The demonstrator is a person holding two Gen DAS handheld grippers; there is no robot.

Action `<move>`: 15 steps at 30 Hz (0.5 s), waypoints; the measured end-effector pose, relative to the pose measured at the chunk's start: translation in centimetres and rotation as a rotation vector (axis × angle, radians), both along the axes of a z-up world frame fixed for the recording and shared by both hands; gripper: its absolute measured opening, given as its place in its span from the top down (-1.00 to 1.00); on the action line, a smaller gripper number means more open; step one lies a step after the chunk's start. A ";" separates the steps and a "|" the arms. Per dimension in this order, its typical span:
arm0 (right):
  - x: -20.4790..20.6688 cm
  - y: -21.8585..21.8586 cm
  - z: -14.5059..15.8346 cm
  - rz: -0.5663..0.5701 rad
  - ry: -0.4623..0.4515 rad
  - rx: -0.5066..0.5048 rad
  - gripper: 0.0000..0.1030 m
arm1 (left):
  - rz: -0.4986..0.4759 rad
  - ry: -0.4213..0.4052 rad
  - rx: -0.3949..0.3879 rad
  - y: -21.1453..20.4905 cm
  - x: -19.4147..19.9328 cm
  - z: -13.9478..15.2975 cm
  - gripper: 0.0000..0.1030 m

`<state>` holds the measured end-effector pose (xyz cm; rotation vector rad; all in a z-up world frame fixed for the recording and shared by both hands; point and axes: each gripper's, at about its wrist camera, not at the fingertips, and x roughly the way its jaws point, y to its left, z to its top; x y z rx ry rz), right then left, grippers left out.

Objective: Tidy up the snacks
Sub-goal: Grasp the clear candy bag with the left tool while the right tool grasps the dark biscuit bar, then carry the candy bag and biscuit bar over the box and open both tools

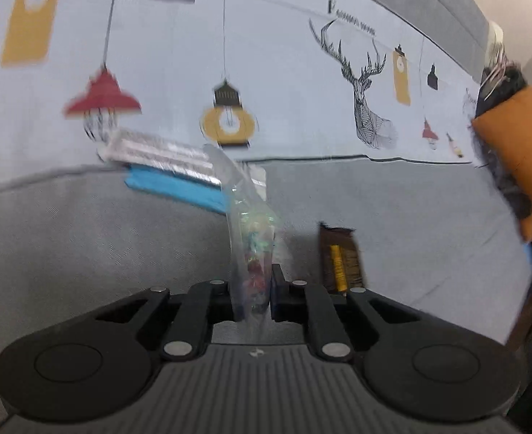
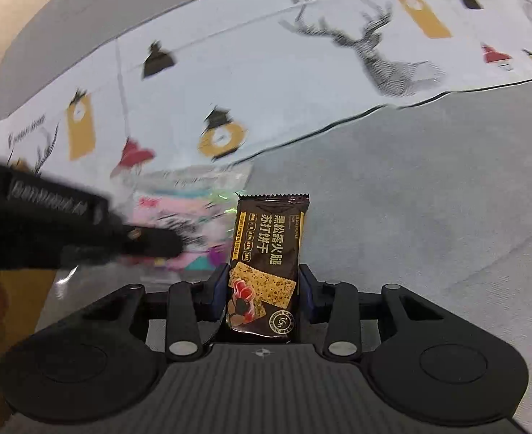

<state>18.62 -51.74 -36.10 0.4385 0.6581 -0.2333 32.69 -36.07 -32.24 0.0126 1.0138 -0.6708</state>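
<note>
The left gripper [image 1: 253, 289] is closed on a clear bag [image 1: 248, 238] of colourful sweets, pinched edge-on between its jaws and standing up from them. The right gripper [image 2: 262, 289] is clamped on a dark cracker pack [image 2: 266, 267], held upright with its printed face to the camera — gold lettering above, a cracker picture below.

Taking the cracker pack as landmark: in the left wrist view it [image 1: 339, 258] shows just right of the bag, seen edge-on and blurred. In the right wrist view the bag [image 2: 190, 217] lies just left of the pack, its top rising behind the pack's upper left corner, and the left gripper [image 2: 150, 242] reaches in from further left, blurred, across the bag's face.

Behind the pack spreads a grey sheet [image 2: 429, 217], and beyond that a pale cloth [image 2: 266, 72] printed with lamps and a deer. In the left wrist view a blue-and-silver packet [image 1: 164, 170] lies up and left of the pack — at the cloth's [image 1: 284, 72] near edge. An orange cushion [image 1: 515, 144] sits far right of the pack.
</note>
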 end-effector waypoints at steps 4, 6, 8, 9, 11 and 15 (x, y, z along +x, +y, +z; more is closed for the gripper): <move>-0.5 -0.9 0.6 -0.005 0.001 0.009 0.20 | -0.015 -0.047 0.021 1.0 -1.6 2.5 0.78; -1.1 -0.7 0.9 -0.007 -0.007 0.034 0.20 | -0.015 -0.129 0.059 1.4 -3.1 4.1 0.80; -2.1 0.0 1.5 0.004 -0.037 0.063 0.20 | -0.020 -0.207 0.102 1.6 -4.3 5.3 0.80; -2.8 0.7 1.9 0.020 -0.049 0.057 0.20 | -0.023 -0.218 0.105 2.0 -4.9 5.8 0.80; -4.2 2.1 3.0 0.050 -0.066 0.006 0.20 | -0.018 -0.206 0.098 2.6 -5.6 6.4 0.80; -6.7 5.0 4.8 0.039 -0.055 -0.148 0.20 | -0.011 -0.219 0.088 4.7 -7.8 8.1 0.80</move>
